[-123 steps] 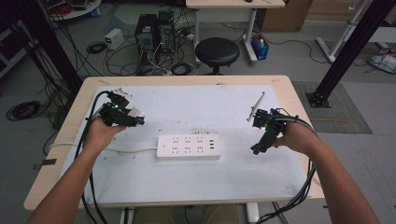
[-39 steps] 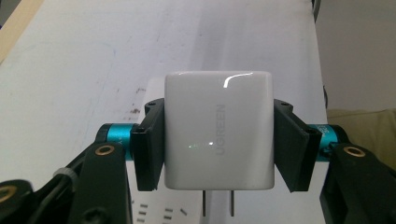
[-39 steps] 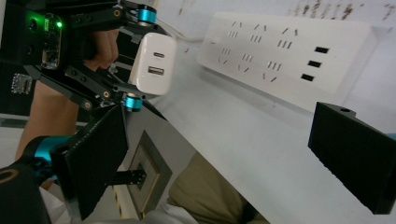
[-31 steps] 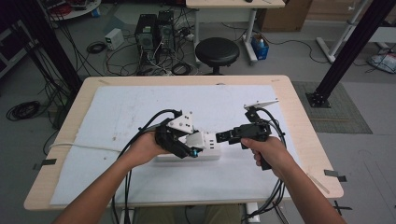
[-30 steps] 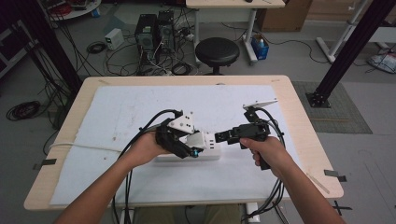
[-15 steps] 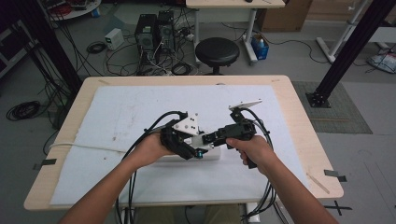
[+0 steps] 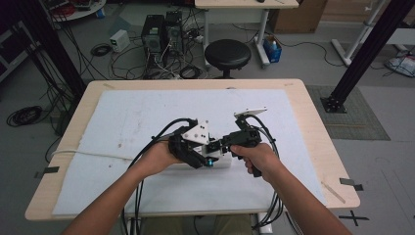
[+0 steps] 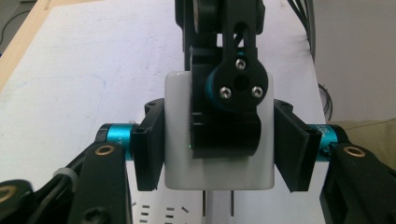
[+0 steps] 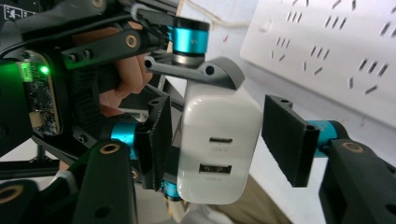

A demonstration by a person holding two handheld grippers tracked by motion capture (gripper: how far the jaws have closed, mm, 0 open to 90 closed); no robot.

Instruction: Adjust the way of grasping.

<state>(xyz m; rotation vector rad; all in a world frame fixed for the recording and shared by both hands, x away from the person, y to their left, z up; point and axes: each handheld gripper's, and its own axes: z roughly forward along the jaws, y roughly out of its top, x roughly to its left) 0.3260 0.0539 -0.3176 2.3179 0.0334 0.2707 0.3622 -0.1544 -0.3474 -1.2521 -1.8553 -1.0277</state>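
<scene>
A white charger with two ports facing the right gripper view hangs just above a white power strip. My left gripper is shut on it, with a pad pressed on each side. The charger's prongs point down at the power strip. My right gripper is open around the same charger: its left pad touches the body and its right pad stands off with a gap. In the high view both grippers, left and right, meet at mid-table.
A white mat covers the wooden table. Black cables loop behind the left hand, and others trail off the front edge. A thin white cord runs left across the mat. A stool stands beyond the table.
Both hands have come from the table's sides to its middle. Over the last second the right gripper moved left and closed in around the charger held by the left gripper.
</scene>
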